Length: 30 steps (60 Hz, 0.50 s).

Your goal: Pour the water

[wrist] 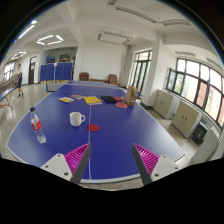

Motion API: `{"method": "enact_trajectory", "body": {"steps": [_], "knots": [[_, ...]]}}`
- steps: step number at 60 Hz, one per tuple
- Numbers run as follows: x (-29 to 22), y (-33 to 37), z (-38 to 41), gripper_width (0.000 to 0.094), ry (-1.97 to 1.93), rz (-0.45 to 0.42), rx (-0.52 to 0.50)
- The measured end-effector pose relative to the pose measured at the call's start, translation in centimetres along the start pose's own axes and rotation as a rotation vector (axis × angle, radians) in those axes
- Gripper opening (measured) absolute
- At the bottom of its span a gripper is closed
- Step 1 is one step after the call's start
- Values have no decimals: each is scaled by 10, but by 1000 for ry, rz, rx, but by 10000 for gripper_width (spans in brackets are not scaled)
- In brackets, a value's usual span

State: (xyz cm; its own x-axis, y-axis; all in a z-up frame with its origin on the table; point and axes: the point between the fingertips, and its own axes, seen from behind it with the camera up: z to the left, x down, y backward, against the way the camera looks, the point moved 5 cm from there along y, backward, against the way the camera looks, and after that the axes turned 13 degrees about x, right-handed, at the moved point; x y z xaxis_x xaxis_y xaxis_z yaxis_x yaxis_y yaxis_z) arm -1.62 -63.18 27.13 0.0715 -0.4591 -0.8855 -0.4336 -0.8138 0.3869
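Observation:
A clear plastic water bottle (37,125) with a red cap stands on the blue table (120,135), ahead and left of my fingers. A white mug (76,119) stands a little right of it, with a small red disc (94,127) just beyond. My gripper (110,160) is open and empty, its pink pads (76,157) spread wide over the table's near edge, well short of the bottle and mug.
Yellow sheets (92,100), a dark flat item (109,99) and a red object (122,104) lie at the table's far side. Blue partitions (55,72), chairs and windows with radiators line the room beyond.

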Motion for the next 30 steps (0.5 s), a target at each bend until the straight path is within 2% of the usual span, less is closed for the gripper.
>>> {"method": "enact_trajectory", "body": {"steps": [13, 20, 30], "knots": [[28, 24, 9, 851, 0, 34, -7], [58, 32, 37, 849, 15, 44, -69], [121, 52, 126, 852, 67, 90, -163]]}}
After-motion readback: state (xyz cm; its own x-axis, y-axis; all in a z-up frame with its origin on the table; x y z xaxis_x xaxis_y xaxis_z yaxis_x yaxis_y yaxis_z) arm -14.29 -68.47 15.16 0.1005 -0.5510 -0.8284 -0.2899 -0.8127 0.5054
